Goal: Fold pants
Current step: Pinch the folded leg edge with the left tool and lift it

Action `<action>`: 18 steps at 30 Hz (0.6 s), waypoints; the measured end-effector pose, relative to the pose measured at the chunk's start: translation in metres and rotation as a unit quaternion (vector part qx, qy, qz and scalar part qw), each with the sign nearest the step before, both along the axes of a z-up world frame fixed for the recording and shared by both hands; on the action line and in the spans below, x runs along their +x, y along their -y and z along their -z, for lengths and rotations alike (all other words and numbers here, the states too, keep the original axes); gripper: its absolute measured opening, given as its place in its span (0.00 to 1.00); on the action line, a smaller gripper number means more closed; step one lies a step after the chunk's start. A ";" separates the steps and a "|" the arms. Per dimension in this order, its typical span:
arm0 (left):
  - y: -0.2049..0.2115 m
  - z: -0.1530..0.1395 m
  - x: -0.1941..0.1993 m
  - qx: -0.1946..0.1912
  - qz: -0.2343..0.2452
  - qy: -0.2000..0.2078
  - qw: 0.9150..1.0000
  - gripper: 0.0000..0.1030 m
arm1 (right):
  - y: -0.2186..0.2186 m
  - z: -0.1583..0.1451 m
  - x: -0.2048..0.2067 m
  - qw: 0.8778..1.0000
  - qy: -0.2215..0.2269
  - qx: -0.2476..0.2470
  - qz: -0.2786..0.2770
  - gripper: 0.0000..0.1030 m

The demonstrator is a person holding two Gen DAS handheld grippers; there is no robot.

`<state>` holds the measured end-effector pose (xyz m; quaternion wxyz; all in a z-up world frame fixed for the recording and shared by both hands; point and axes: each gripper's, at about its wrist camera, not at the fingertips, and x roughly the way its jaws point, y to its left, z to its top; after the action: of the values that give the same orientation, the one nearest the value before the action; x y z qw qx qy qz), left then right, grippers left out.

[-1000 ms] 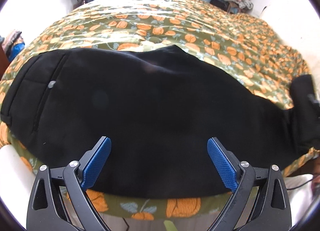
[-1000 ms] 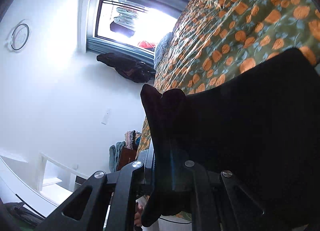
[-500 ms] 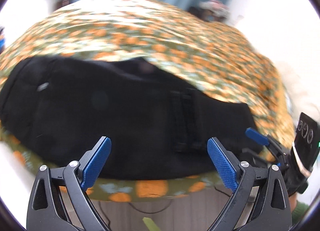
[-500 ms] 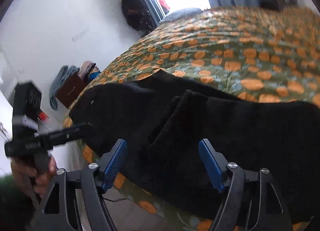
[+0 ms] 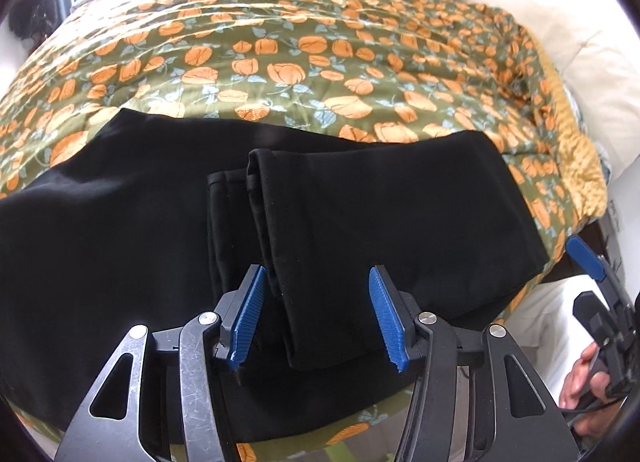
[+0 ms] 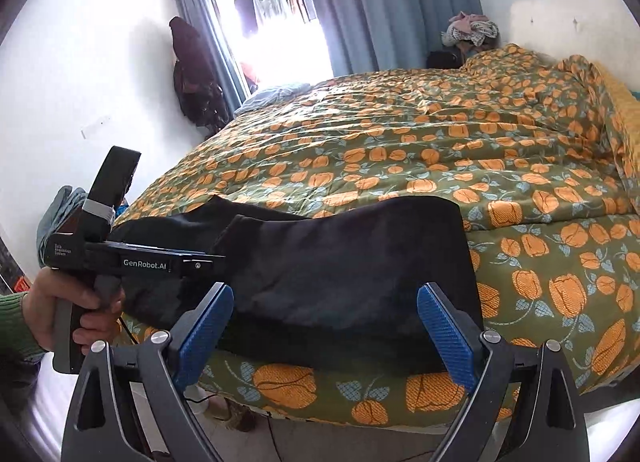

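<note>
Black pants (image 5: 360, 222) lie along the near edge of the bed, with the leg ends folded over onto the upper part; the hems (image 5: 240, 198) lie across the middle. My left gripper (image 5: 316, 314) is open, its blue pads on either side of the folded layer's near edge, holding nothing. My right gripper (image 6: 324, 330) is open and empty, just in front of the bed edge and the pants (image 6: 352, 262). The left gripper's body (image 6: 132, 258) shows in the right wrist view, over the pants' left part.
The bed is covered by a green quilt with orange flowers (image 5: 320, 46). A cream pillow (image 5: 580, 62) lies at the right. A window with blue curtains (image 6: 360, 2) and hanging dark clothes (image 6: 192, 74) are behind the bed. The right gripper (image 5: 600, 302) shows at the right edge.
The right gripper has let go of the pant legs after carrying them over onto the upper part, and drew back open. The left gripper has moved right to the fold and narrowed its opening.
</note>
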<state>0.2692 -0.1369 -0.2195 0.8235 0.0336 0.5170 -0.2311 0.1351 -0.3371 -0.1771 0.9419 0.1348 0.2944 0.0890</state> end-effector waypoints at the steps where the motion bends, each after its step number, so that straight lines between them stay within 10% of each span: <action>1: 0.002 0.001 0.000 0.006 0.001 0.001 1.000 0.54 | 0.003 0.002 0.001 1.000 -0.004 0.009 0.002 0.90; 6: 0.005 0.006 0.001 0.002 0.002 -0.009 1.000 0.51 | 0.012 0.007 0.001 0.999 -0.014 0.038 0.011 0.90; 11: 0.010 0.009 -0.002 0.005 0.005 -0.005 1.000 0.15 | 0.013 0.006 -0.003 0.999 -0.010 0.042 0.014 0.90; 18: -0.003 -0.002 -0.012 -0.018 -0.022 0.024 0.999 0.08 | 0.010 0.007 -0.004 0.999 -0.010 0.038 0.009 0.90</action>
<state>0.2567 -0.1336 -0.2177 0.8413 0.0125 0.4931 -0.2211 0.1312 -0.3472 -0.1836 0.9339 0.1736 0.2990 0.0906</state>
